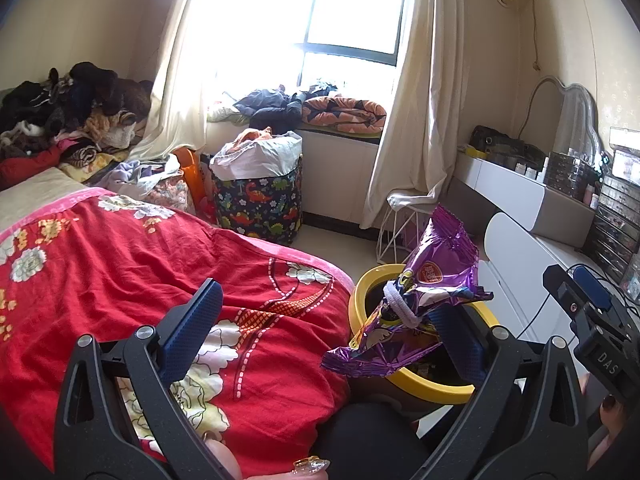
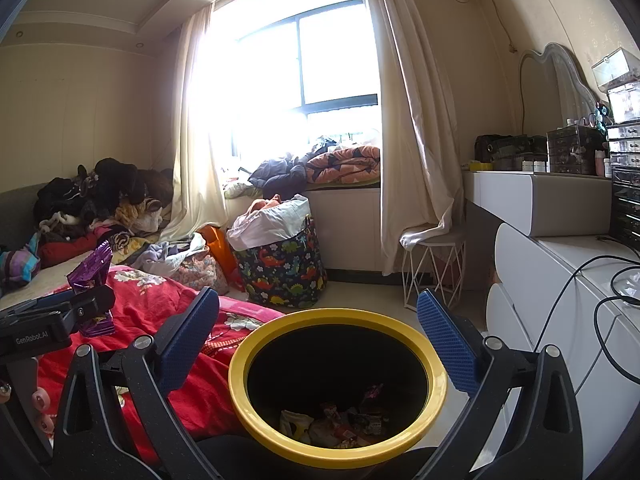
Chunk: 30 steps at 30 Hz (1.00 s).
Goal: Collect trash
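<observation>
Item 1: my left hand-held gripper (image 1: 320,320), fingers spread wide, released. A purple snack bag (image 1: 420,304), cinched with a white hair tie (image 1: 402,306), rests against its right blue pad (image 1: 456,344); the other pad stands well apart from it, so nothing is clamped. The bag hangs above the near rim of the bin.

Item 2: my right hand-held gripper (image 2: 318,340), fingers also spread, released and empty, poised over the bin mouth.

Item 3: yellow-rimmed trash bin (image 2: 436,364), black inside, on the floor just beside the bed; crumpled wrappers (image 2: 344,420) lie at its bottom.

Item 4: bed with red floral blanket (image 1: 120,260), left of the bin.

Item 5: dinosaur-print hamper (image 2: 284,272), near the window.
</observation>
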Each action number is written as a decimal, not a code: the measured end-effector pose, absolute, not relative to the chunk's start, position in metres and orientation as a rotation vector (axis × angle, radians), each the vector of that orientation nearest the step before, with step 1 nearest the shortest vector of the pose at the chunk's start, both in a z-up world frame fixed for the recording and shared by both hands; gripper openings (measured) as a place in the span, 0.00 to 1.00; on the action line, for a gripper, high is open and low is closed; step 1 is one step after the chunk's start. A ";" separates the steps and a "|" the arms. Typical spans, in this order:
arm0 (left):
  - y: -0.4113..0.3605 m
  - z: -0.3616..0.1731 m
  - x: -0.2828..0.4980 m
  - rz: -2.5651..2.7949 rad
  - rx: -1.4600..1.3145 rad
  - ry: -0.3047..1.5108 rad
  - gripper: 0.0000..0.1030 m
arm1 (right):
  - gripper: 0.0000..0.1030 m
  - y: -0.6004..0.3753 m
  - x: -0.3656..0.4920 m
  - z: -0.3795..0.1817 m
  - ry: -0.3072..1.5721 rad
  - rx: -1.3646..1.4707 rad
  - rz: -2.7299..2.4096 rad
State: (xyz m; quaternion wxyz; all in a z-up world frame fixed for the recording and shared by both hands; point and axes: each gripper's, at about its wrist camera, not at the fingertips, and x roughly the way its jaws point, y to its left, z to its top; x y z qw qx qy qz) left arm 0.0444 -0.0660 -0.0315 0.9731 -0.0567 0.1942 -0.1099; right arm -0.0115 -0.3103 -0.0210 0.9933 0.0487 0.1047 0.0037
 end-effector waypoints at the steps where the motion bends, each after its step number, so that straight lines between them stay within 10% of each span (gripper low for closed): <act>1: -0.067 -0.032 0.044 -0.223 -0.113 0.393 0.89 | 0.94 -0.311 -0.011 -0.020 0.210 0.098 0.007; 30: -0.162 -0.058 0.142 -0.305 -0.033 0.658 0.89 | 0.94 -0.392 0.036 -0.053 0.388 0.240 -0.196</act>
